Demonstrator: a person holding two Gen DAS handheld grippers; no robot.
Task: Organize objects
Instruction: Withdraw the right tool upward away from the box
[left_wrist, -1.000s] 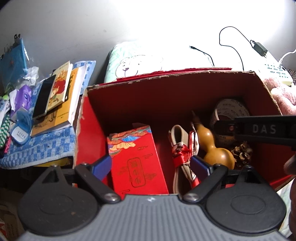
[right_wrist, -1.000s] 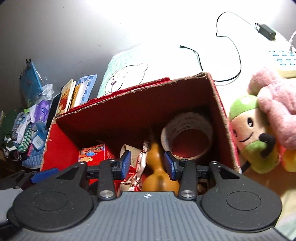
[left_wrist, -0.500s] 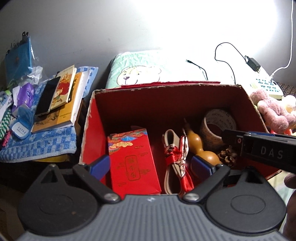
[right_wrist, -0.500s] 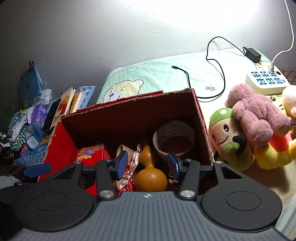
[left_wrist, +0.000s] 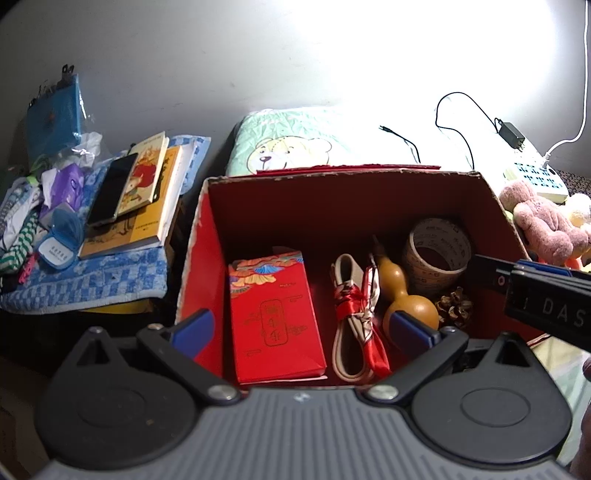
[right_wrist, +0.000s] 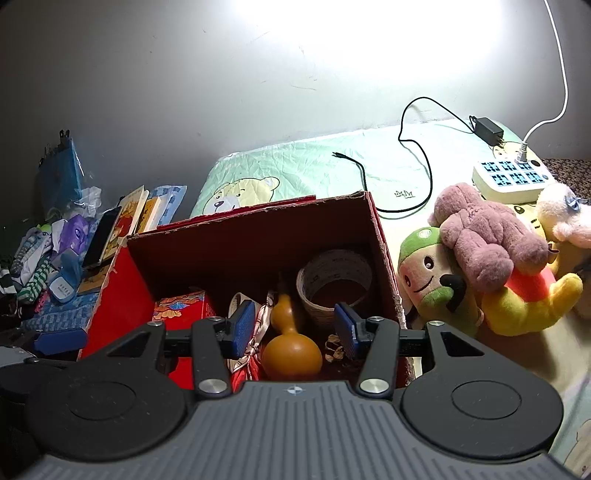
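Note:
A red cardboard box (left_wrist: 207, 236) (right_wrist: 122, 291) stands open. Inside lie a red packet box (left_wrist: 275, 314) (right_wrist: 183, 310), a strap tied with red ribbon (left_wrist: 351, 314), a brown gourd (left_wrist: 402, 291) (right_wrist: 290, 350), a tape roll (left_wrist: 437, 251) (right_wrist: 334, 277) and a pine cone (left_wrist: 454, 312). My left gripper (left_wrist: 303, 328) hovers open above the box's near side, empty. Above the gourd, my right gripper (right_wrist: 291, 328) is open and holds nothing; its body (left_wrist: 535, 299) shows at the right of the left wrist view.
Books and a phone (left_wrist: 110, 188) lie on a blue checked cloth (left_wrist: 92, 280) left of the box. Plush toys (right_wrist: 491, 240), a power strip (right_wrist: 513, 177) and a black cable (right_wrist: 417, 162) lie on the bear-print bedding (right_wrist: 295, 173) to the right.
Both grippers have pulled back and up from the box. The right gripper opened wider; the gourd now lies on the box floor between its fingers, apart from them.

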